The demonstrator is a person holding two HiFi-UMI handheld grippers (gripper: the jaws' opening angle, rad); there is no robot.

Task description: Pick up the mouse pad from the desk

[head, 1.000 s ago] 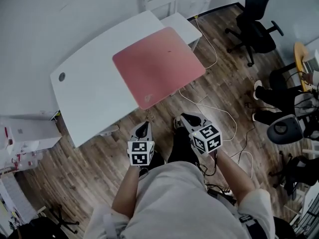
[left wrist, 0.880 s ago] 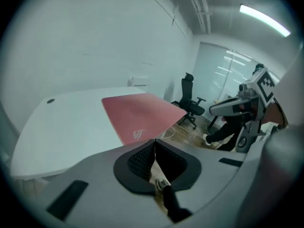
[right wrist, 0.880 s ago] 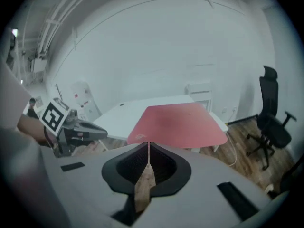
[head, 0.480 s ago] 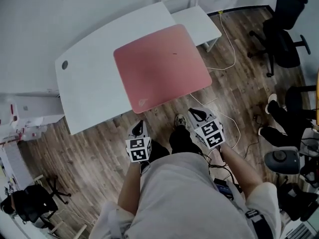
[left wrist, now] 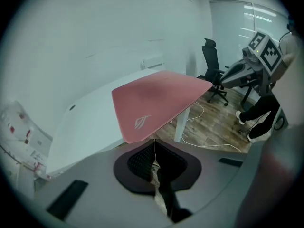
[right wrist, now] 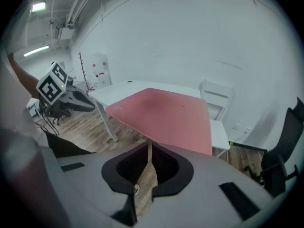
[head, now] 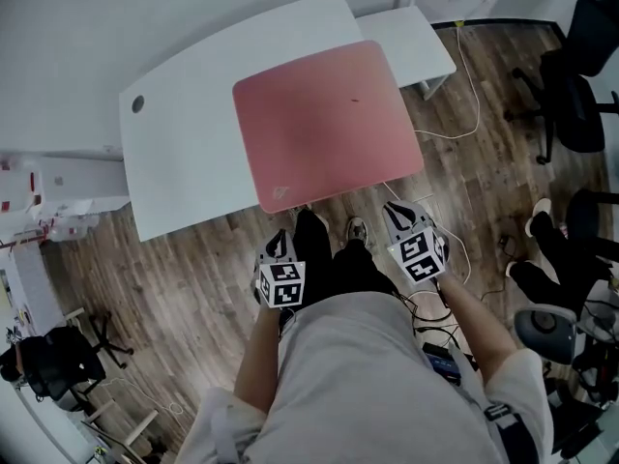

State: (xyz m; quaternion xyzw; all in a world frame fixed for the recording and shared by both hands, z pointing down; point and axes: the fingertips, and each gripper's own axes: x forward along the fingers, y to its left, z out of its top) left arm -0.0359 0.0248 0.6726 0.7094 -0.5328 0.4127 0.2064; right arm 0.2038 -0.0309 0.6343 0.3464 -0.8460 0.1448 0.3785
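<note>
The task is only just getting under way: the pink mouse pad [head: 327, 124] is lying flat on the right-hand part of the white desk [head: 184, 153]. Its near edge is sitting at, and apparently slightly over, the desk's front edge, and nothing is touching it. The person is standing just in front of it, holding the left gripper [head: 279, 238] and the right gripper [head: 393, 209] low over the wooden floor [head: 193, 288], both pointing toward the pad's near edge but stopping short of it. Both tongs are clenched, with nothing between the jaws. As I am judging it, everything is left to do: opening a gripper, reaching the pad's edge, gripping it and lifting it clear.
</note>
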